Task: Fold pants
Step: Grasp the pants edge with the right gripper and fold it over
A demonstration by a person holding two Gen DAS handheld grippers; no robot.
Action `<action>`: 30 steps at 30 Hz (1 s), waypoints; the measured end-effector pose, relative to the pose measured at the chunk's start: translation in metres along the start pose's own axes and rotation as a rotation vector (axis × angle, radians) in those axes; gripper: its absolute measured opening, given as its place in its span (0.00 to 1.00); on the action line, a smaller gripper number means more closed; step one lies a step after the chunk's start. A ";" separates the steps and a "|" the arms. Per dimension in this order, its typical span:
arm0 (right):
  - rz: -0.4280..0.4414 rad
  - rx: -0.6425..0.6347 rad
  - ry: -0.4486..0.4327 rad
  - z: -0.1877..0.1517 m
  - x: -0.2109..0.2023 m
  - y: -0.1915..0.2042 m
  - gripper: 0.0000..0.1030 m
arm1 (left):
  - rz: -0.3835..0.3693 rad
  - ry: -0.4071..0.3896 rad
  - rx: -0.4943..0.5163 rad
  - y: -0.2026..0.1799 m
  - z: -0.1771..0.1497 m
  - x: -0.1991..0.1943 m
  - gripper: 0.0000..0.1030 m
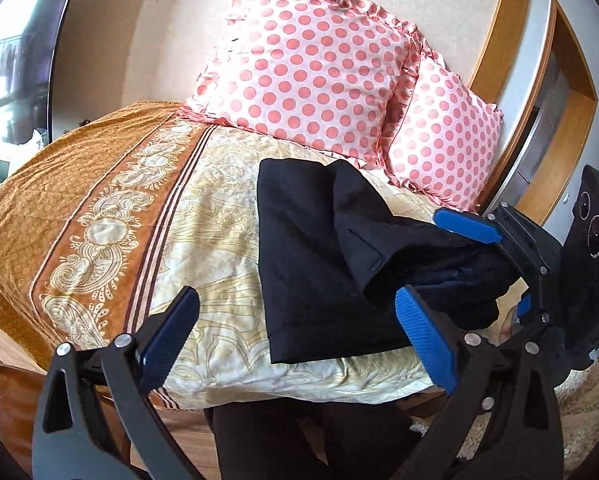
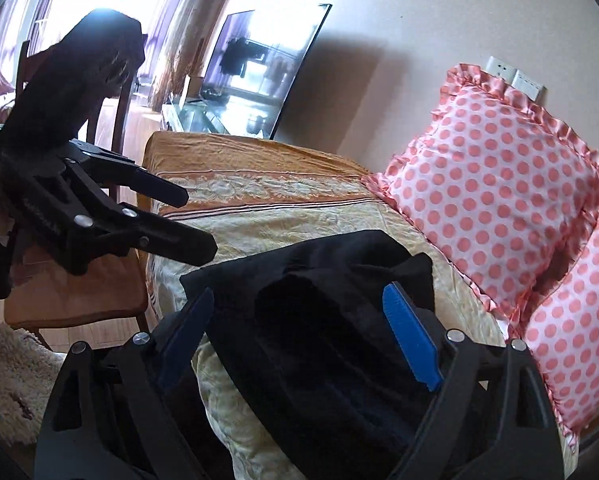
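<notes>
Black pants lie folded on the patterned bedspread, below two pillows. My left gripper stands open near the bed's front edge, nothing touching its blue pads. It also shows at the left of the right wrist view, as the left gripper, clear of the cloth. My right gripper reaches in from the right with a raised, bunched end of the pants between its wide jaws. In its own view the right gripper has dark cloth filling the gap. I see no firm pinch.
Two pink dotted pillows lean on the wall behind the pants. The orange border of the spread covers the left side. A wooden chair and a dark screen stand beyond the bed. A person's dark legs are at the bed's edge.
</notes>
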State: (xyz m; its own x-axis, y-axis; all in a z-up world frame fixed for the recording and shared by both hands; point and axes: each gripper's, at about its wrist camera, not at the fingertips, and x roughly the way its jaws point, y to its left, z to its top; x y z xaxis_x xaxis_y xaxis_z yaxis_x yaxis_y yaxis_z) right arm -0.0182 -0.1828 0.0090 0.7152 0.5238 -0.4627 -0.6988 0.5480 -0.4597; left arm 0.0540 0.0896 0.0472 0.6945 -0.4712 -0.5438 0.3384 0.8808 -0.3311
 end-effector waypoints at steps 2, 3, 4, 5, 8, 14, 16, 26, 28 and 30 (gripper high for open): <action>-0.040 -0.025 0.046 0.003 0.017 0.005 0.55 | -0.004 0.004 0.000 0.002 -0.001 0.000 0.96; -0.070 -0.032 0.085 0.003 0.028 0.004 0.44 | -0.006 0.007 -0.004 0.005 -0.001 0.001 0.96; -0.065 -0.019 0.109 0.002 0.034 0.001 0.34 | -0.008 0.008 -0.007 0.008 -0.002 0.000 0.96; -0.063 0.012 0.122 0.000 0.038 -0.004 0.21 | -0.010 0.010 -0.010 0.011 -0.001 0.002 0.96; -0.059 0.126 0.120 -0.003 0.033 -0.027 0.13 | -0.012 0.006 -0.018 0.016 -0.001 0.001 0.96; -0.100 0.520 0.002 -0.010 -0.015 -0.122 0.13 | -0.015 -0.004 0.002 0.012 0.005 0.003 0.96; -0.152 0.679 -0.042 -0.027 -0.031 -0.165 0.13 | -0.021 -0.004 0.016 0.006 0.007 0.006 0.96; -0.150 1.334 0.081 -0.178 -0.013 -0.267 0.14 | -0.058 0.024 0.168 -0.045 0.010 0.029 0.98; -0.167 1.375 0.105 -0.188 -0.013 -0.270 0.20 | -0.064 0.033 0.198 -0.055 0.009 0.034 0.98; -0.230 1.370 0.100 -0.191 -0.030 -0.275 0.35 | -0.070 0.044 0.220 -0.063 0.007 0.039 0.98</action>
State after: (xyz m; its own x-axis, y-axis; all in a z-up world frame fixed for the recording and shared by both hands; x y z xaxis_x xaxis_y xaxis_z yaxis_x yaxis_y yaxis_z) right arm 0.1498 -0.4736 0.0044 0.7663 0.3197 -0.5573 0.0429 0.8400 0.5409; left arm 0.0645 0.0161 0.0519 0.6373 -0.5291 -0.5603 0.5188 0.8322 -0.1957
